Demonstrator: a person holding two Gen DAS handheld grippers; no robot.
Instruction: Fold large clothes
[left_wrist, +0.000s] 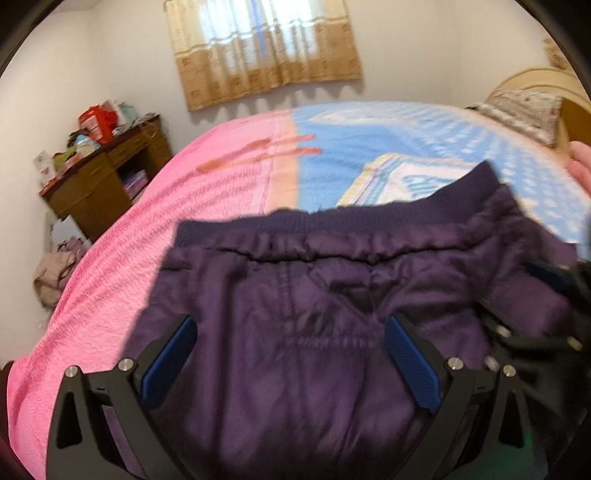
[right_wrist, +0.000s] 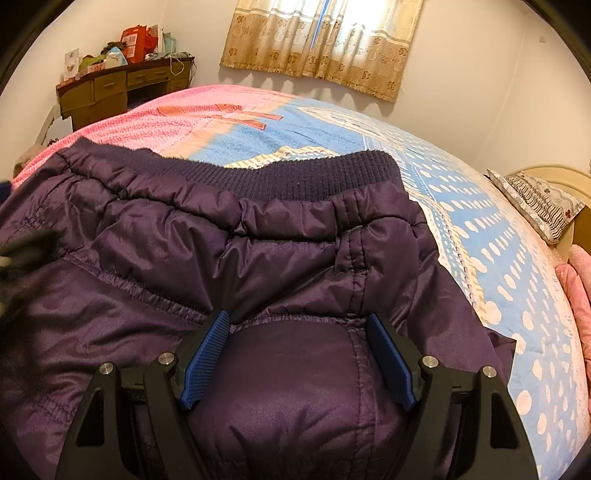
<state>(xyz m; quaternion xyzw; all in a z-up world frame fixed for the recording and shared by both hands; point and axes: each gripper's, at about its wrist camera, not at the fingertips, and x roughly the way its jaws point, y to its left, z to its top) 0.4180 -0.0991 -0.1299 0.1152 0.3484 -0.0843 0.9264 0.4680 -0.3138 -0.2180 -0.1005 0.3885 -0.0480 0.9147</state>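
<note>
The purple padded jacket (right_wrist: 155, 258) lies spread on the bed (right_wrist: 498, 266), filling the lower and middle part of both views, its ribbed knit hem (right_wrist: 314, 177) toward the top edge of the garment. In the right wrist view the right tongs (right_wrist: 299, 325) stand wide apart, blue pads (right_wrist: 205, 360) on either side of a rounded bulge of fabric at lower centre; whether the pads press on it cannot be told. In the left wrist view, which is blurred, the left tongs (left_wrist: 290, 328) are spread over the jacket (left_wrist: 295, 314) with cloth between them, not visibly pinching it. The bed carries a pink and blue blanket (left_wrist: 147, 229). A cluttered wooden desk (left_wrist: 103, 177) stands at the left, and curtains (right_wrist: 325, 40) hang at the top.
</note>
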